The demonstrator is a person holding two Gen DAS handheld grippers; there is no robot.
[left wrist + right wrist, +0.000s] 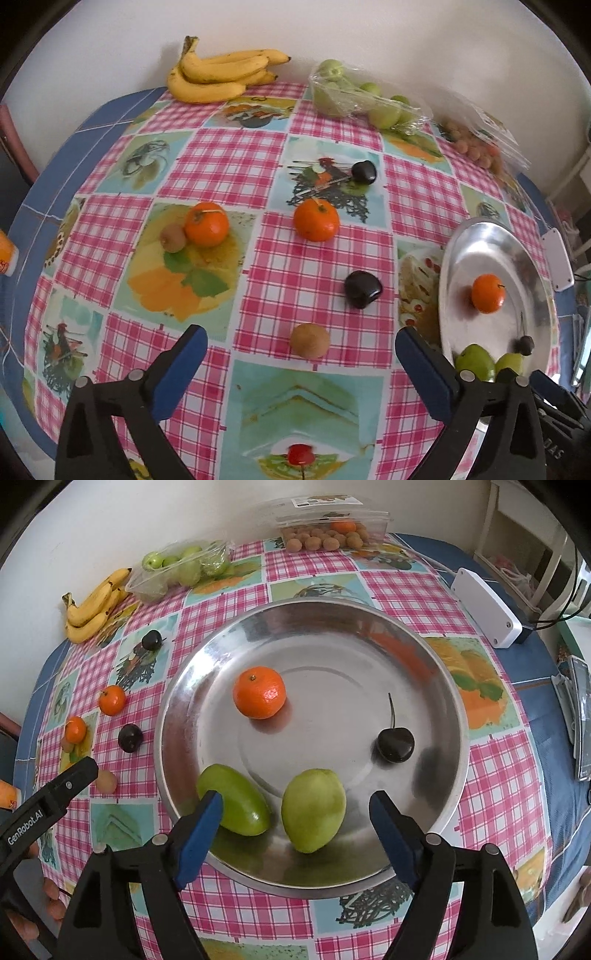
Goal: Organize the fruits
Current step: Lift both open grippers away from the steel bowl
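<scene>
Left wrist: kiwi (309,340) lies between open left tongs (301,345)

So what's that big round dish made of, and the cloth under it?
The dish looks like polished metal, perhaps steel or aluminium: silvery, mirroring the fruit. The tablecloth seems to be wipe-clean plastic or oilcloth: printed checks with a slight sheen, though that's uncertain.

My table wears a pink-checked vinyl cloth (495,805) with printed rooster and fruit panels over a blue cover. A white rectangular plastic box (485,607) lies near its far right edge, a dark cable running from it. A plain white wall (332,26) stands behind.
</scene>
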